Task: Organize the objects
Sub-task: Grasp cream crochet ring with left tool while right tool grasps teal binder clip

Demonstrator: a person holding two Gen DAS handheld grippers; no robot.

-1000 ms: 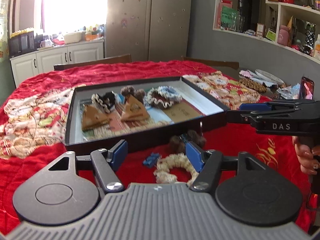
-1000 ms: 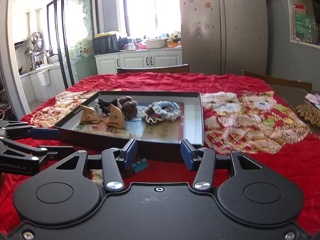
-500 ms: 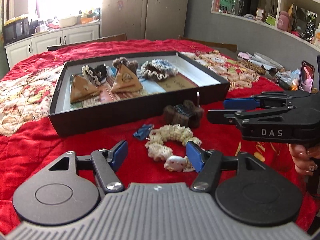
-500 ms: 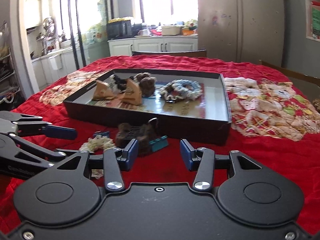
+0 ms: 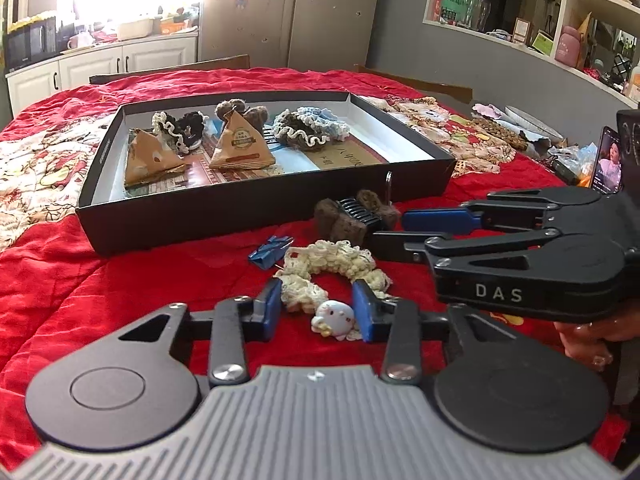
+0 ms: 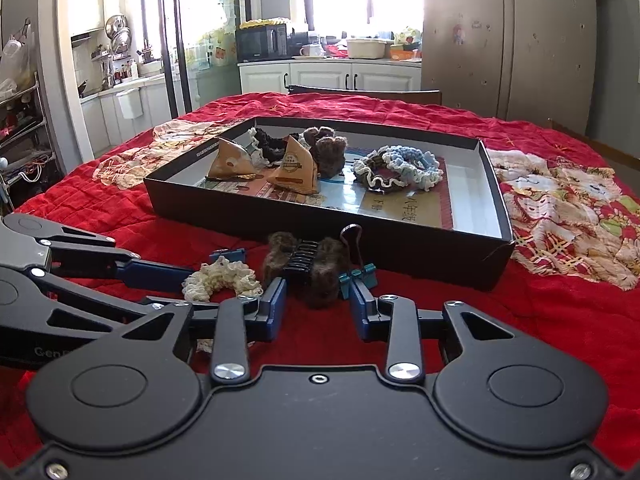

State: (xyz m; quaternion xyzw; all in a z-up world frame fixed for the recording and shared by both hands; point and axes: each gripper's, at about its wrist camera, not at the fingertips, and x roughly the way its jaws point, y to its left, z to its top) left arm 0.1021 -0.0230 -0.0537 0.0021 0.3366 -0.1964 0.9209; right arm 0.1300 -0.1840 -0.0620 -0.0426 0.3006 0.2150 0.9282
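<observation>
Hard to read parts first: in the left wrist view the near end of the cream crochet scrunchie (image 5: 334,266) sits behind the blue pads, so I can't tell if they actually press on it. Same in the right wrist view, where the bottom of the brown fuzzy hair claw (image 6: 308,266) drops behind the fingers. The teal binder clip (image 6: 360,274) is half hidden by the right-hand pad there. A hand (image 5: 592,338) is cut off at the right edge of the left wrist view.

Writing: "DAS" in white on the right gripper (image 5: 394,228) body, and "Gen..." cut off on the left gripper (image 6: 160,286) at the lower left of the right wrist view. The paper pyramid packet (image 5: 240,146) in the black tray (image 5: 256,204) has a round label, too small to read. The tray's liner has printed characters, also unreadable.

Versus a second ago: both cameras have dropped lower and closer, so the loose items now fill mid-frame. Both sets of jaws have just been closing. The left gripper (image 5: 316,312) now stands about a third open, straddling the scrunchie and its little white charm (image 5: 334,318). The right gripper (image 6: 318,302) is narrowed around the hair claw, which lies on the red quilt (image 5: 100,280) just in front of the tray. A blue clip (image 5: 270,250) lies beside the scrunchie.
</observation>
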